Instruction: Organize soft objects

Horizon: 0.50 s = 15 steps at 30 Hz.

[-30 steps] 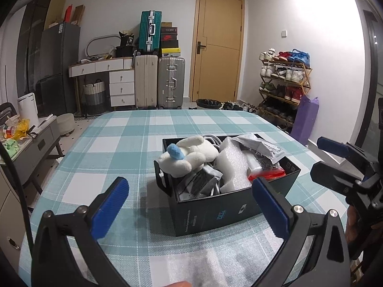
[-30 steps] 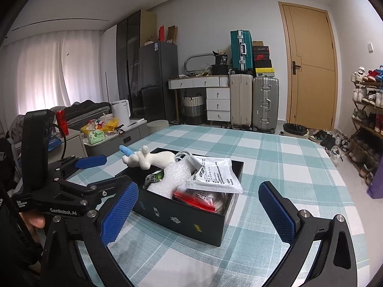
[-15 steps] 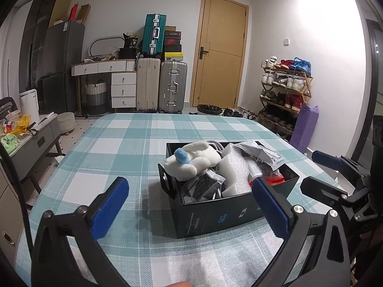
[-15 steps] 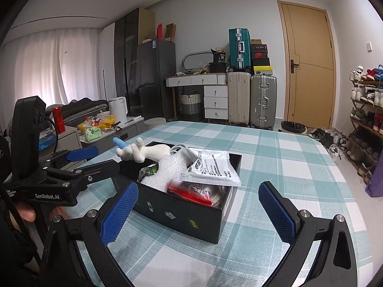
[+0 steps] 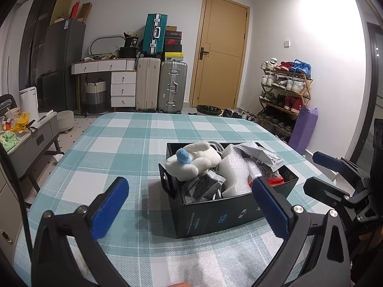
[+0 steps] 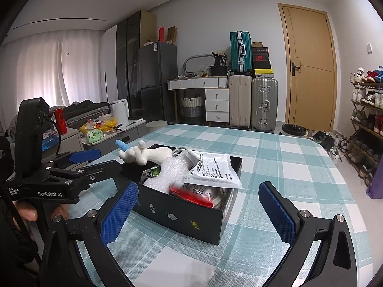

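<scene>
A black box (image 5: 222, 211) stands on the checked table, full of soft things. A white plush toy with a blue tip (image 5: 194, 159) lies on top at its left end; it also shows in the right wrist view (image 6: 143, 154). Beside it are white bubble wrap (image 5: 235, 171), grey and white packets (image 6: 213, 171) and a red packet (image 6: 191, 192). My left gripper (image 5: 191, 205) is open and empty, in front of the box. My right gripper (image 6: 197, 206) is open and empty, near the box's right side (image 6: 184, 211).
The table with a teal checked cloth (image 5: 134, 143) stretches back towards suitcases (image 5: 160, 86) and a door. A shoe rack (image 5: 284, 98) stands at the right. A low grey cabinet (image 5: 28, 138) with clutter stands left of the table. A foam sheet (image 5: 198, 267) lies at the near edge.
Both grippers have pulled back a little and tilted up, so the box sits lower in both views. The right gripper has dropped lower in the left wrist view. Both stay open.
</scene>
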Motion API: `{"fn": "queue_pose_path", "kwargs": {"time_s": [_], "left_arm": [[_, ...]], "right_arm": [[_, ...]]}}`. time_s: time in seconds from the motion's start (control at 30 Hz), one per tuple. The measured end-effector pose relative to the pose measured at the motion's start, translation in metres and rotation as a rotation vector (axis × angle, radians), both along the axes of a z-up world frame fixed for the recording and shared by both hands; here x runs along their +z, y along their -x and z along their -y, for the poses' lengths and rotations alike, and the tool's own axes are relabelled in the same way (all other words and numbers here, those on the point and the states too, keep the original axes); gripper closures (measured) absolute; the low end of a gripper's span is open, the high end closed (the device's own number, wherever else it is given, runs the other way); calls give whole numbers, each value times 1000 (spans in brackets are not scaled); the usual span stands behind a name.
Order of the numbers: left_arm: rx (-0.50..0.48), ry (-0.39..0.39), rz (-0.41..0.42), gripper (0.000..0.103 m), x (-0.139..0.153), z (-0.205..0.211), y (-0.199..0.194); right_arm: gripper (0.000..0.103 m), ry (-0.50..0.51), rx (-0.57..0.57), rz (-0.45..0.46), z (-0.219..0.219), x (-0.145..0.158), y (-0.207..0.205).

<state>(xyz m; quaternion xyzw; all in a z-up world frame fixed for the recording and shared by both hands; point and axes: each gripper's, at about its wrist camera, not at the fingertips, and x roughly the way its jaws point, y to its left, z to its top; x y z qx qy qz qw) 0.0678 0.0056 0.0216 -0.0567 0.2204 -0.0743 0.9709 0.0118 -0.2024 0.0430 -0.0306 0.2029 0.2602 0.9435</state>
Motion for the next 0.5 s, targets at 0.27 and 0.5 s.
{"fn": "queue_pose_path", "kwargs": {"time_s": [0.27, 0.5], "left_arm": [[-7, 1, 9, 0, 1, 1, 1], [-12, -10, 18, 0, 2, 4, 2]], "right_arm": [[1, -7, 3, 21, 1, 2, 4], [1, -6, 4, 24, 0, 2, 5]]}}
